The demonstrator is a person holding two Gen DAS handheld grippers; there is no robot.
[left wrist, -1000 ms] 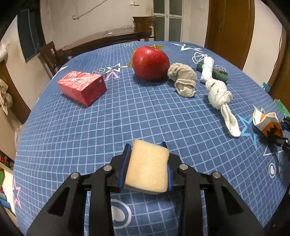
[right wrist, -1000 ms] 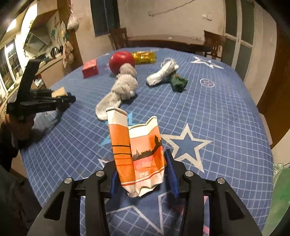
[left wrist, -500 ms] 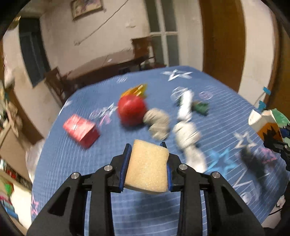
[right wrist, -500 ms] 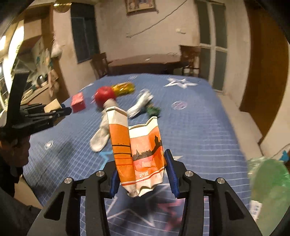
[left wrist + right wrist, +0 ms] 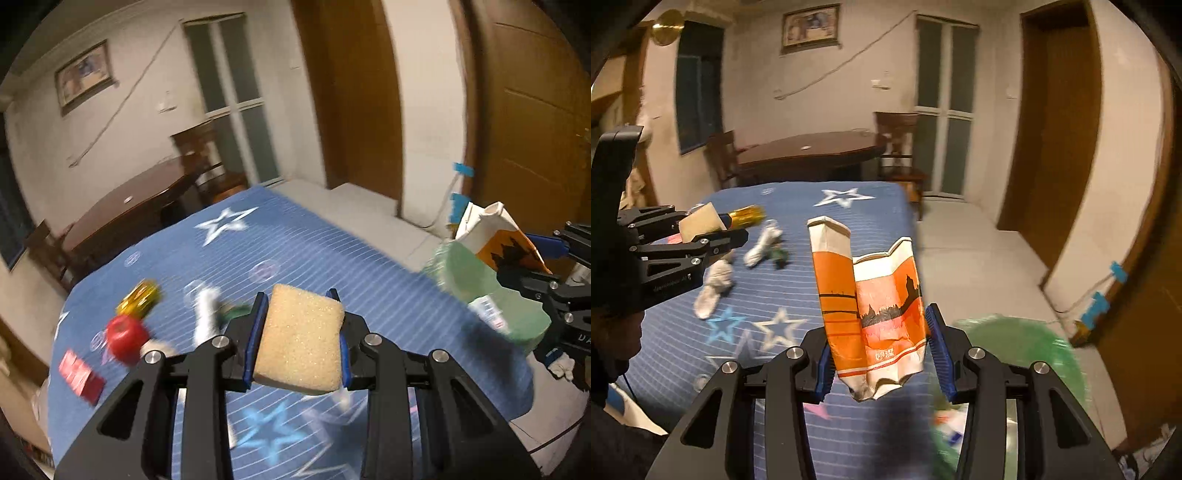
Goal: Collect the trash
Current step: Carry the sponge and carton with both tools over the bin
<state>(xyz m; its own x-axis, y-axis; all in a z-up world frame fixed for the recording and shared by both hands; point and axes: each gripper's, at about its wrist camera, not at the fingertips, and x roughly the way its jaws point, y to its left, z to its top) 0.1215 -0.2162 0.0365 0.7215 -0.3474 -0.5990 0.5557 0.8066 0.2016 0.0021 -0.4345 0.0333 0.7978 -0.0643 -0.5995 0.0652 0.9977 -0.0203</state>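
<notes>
Left tongs: your jaws are clamped on the yellow sponge, both blue pads pressed flat against its sides, the sponge lifted clear above the bench.
Right tongs: you hold the crumpled orange paper bag upright between the jaws, which stand partly closed; the left pad presses its side, and whether the right pad touches it you cannot tell. The bag is off the bench, over its near right corner.
Green bin bag: it sits off the bench's right edge, just beside your right tongs, blurred.
Bench: a blue star-patterned cloth covers it.
Red apple: near the left edge of the bench, blurred.
Red box: nearer the left edge than the apple, just beside it.
Gold wrapper: just beyond the apple, towards the far side.
White rolled cloths: lying across the middle of the bench, a small green item beside the farther one.
Room: a dark wooden table and chairs stand past the far edge.
</notes>
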